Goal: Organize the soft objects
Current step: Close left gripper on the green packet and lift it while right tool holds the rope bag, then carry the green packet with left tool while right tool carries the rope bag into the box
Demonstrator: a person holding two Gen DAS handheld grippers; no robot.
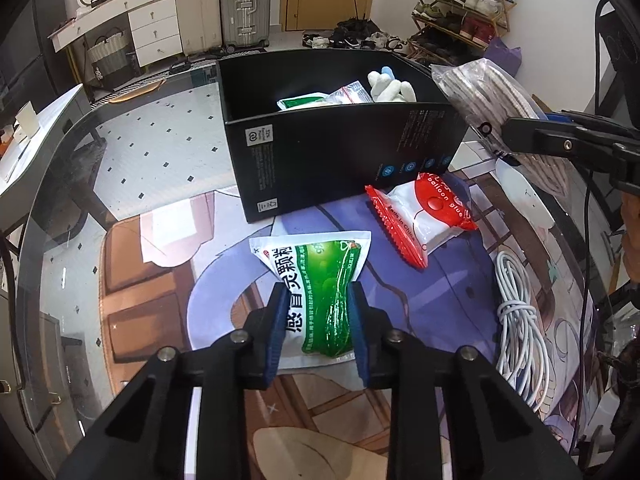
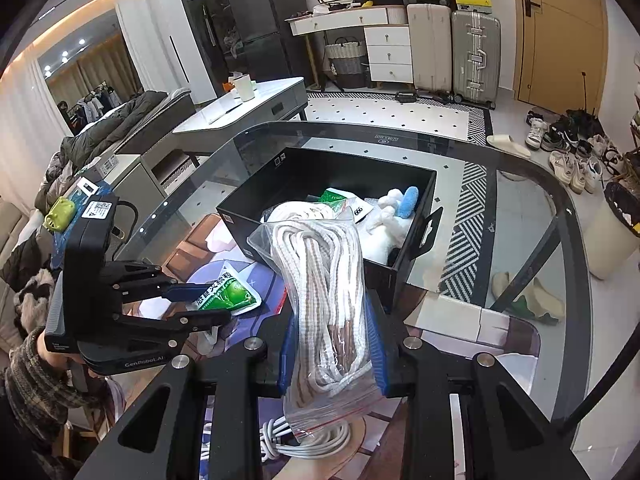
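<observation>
Box point(image 1: 340, 160) at upper centre of the left wrist frame, on the table point(image 1: 132, 148); inside it, at its right end, a plush toy point(image 1: 390, 86), with packets point(image 1: 320, 100) to the toy's left. Glue packet point(image 1: 424, 216) below the box, right of centre. Sachet point(image 1: 316, 280) at centre, below-left of the glue packet, between the left gripper point(image 1: 318, 304) fingers. Cable coil point(image 1: 520, 320) at lower right. Bagged rope point(image 1: 492, 100) at upper right, beside the box, in the right gripper point(image 2: 332, 344).

The left wrist view is taken from low and close above the desk point(image 1: 132, 128), facing the black box point(image 1: 340, 160) and the shoe rack beyond. The right wrist view is set higher, looking down over the same black box point(image 2: 332, 176) toward the suitcases. Both views share the box and the opposite gripper.
</observation>
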